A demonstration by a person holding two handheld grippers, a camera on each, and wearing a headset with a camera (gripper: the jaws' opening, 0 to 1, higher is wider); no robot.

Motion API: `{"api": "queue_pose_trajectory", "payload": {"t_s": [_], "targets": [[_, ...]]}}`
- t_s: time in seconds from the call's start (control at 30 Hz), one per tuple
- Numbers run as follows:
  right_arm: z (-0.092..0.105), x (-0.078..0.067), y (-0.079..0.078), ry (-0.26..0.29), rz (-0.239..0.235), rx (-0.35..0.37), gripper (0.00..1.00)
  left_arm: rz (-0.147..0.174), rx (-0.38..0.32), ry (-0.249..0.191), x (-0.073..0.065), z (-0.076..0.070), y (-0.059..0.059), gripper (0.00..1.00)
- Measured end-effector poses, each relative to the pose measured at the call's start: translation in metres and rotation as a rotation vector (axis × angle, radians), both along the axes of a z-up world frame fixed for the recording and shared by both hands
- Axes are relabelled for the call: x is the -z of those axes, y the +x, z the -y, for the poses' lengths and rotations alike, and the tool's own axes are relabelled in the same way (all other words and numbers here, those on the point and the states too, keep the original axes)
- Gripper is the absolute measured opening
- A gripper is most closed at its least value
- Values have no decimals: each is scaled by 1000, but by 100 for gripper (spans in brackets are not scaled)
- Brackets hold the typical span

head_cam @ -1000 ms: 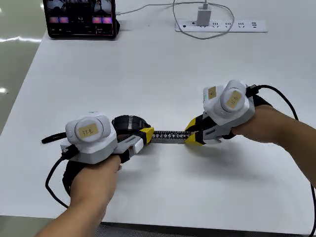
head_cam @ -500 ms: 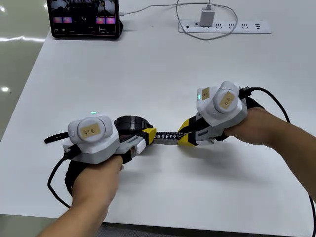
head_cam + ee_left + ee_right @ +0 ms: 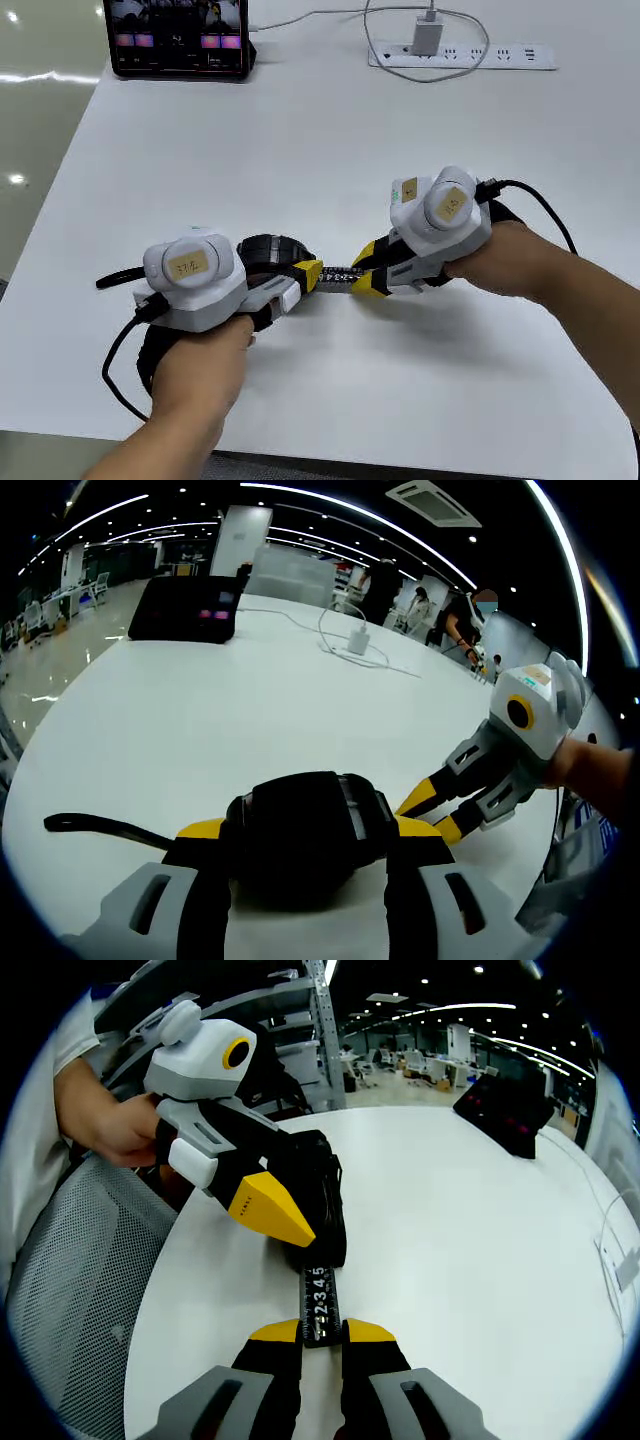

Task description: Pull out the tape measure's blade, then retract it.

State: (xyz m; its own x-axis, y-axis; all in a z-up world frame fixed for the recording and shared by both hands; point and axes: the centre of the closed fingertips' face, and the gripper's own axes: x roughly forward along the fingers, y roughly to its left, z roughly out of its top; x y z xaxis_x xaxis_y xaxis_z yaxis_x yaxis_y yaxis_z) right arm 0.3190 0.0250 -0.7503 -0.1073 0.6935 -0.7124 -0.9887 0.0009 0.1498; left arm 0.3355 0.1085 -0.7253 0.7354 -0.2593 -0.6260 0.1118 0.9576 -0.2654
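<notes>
Tape measure (image 3: 268, 250), seen from the head view, sits on the white table (image 3: 330, 150), its black case clamped between the jaws of the left gripper (image 3: 298, 278). A short run of blade (image 3: 338, 272) leaves the case just past that gripper's yellow tips and runs straight to the right gripper (image 3: 362, 272), whose jaws are pinched on the blade's end. The two grippers point at each other, tips near but apart, with only the blade bridging them. Well beyond both, at the table's far edge, stand a tablet (image 3: 180, 35) and a power strip (image 3: 465, 55) with a white charger (image 3: 428, 38) plugged in.

From the left gripper view, the case is wedged between the two yellow-tipped jaws, touching both. A black strap (image 3: 95, 827) trails off to the left of the jaws across the table. The right gripper comes in ahead and to the right, tips aimed toward the case.

From the right gripper view, the jaws are closed on the blade right at their tips, the numbered strip running straight ahead from them to the case. The left gripper holds that case just ahead, one yellow tip lying against its near side.
</notes>
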Motion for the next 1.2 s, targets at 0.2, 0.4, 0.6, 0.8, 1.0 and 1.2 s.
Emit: {"api": "queue_pose_trajectory", "payload": {"t_s": [0.2, 0.4, 0.6, 0.8, 1.0, 1.2], "targets": [[-9, 0, -1, 14, -7, 4, 11, 1, -1, -3, 0, 0, 0, 58], [-16, -1, -2, 23, -6, 7, 11, 3, -1, -5, 1, 0, 1, 58], [-23, -1, -2, 35, -3, 11, 11, 5, -2, -6, 1, 0, 1, 58], [-29, -1, -2, 46, 0, 14, 11, 4, -2, -9, 1, 0, 0, 58], [-33, -1, -2, 59, -2, 26, 11, 4, -1, -6, 1, 1, 0, 58], [-36, -1, -2, 68, -6, 29, 11, 5, -1, -7, 0, 1, 0, 59]]}}
